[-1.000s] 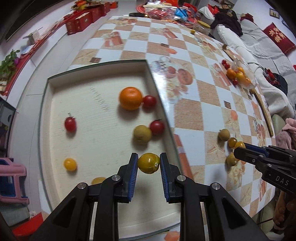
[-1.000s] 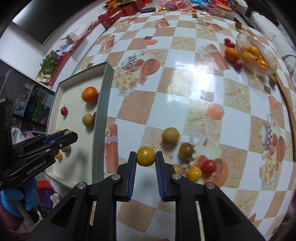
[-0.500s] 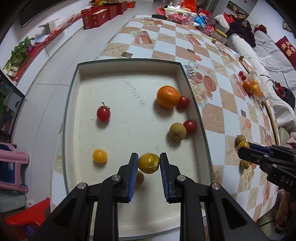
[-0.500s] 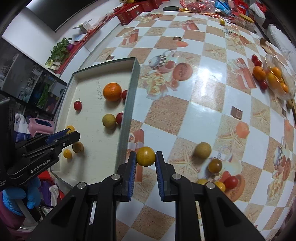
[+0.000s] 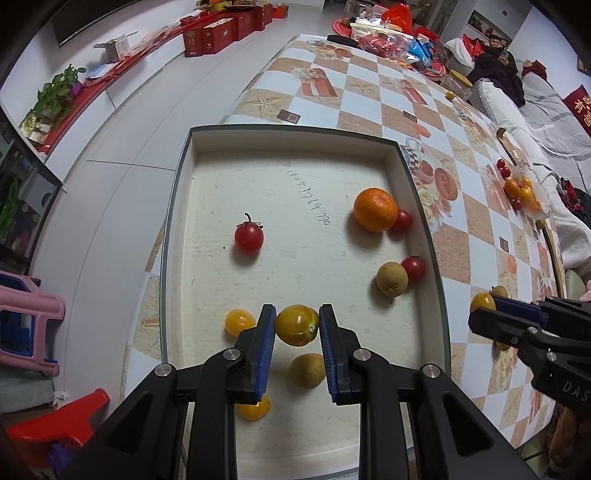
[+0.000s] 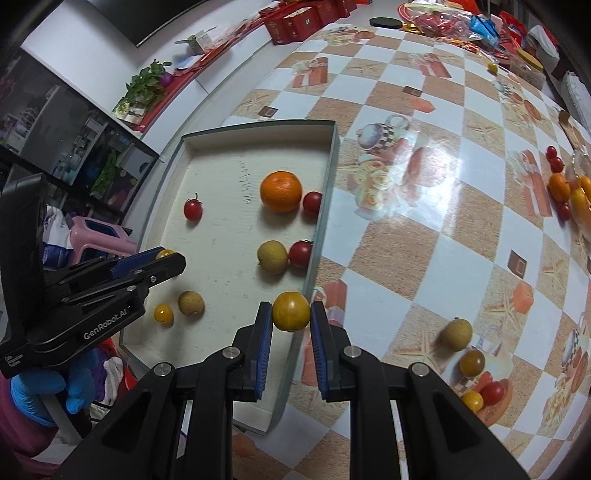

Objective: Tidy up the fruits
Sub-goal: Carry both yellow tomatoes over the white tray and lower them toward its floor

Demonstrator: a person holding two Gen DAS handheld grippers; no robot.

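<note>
My left gripper (image 5: 297, 326) is shut on a yellow tomato (image 5: 296, 325) and hangs over the near part of the shallow cream tray (image 5: 291, 129). Inside the tray lie an orange (image 5: 375, 209), red cherry tomatoes (image 5: 249, 238), tan longans (image 5: 392, 279) and small yellow tomatoes (image 5: 239, 322). My right gripper (image 6: 291, 312) is shut on another yellow tomato (image 6: 291, 311), held above the tray's right wall (image 6: 317, 236). In the right wrist view the left gripper (image 6: 168, 260) shows over the tray's left side. In the left wrist view the right gripper (image 5: 484, 314) shows at the right edge.
Loose fruit lies on the checkered tablecloth (image 6: 424, 229): a longan (image 6: 456, 334), a dark yellow tomato (image 6: 471, 362), a red one (image 6: 493, 392). A glass bowl of oranges (image 5: 524, 192) sits far right. Red boxes (image 5: 221, 29) stand on the floor; a pink stool (image 5: 26, 325) stands left of the table.
Both grippers have carried their yellow tomatoes leftward. The left one is now over the tray's middle; the right one has come from the tablecloth to the tray's right wall.
</note>
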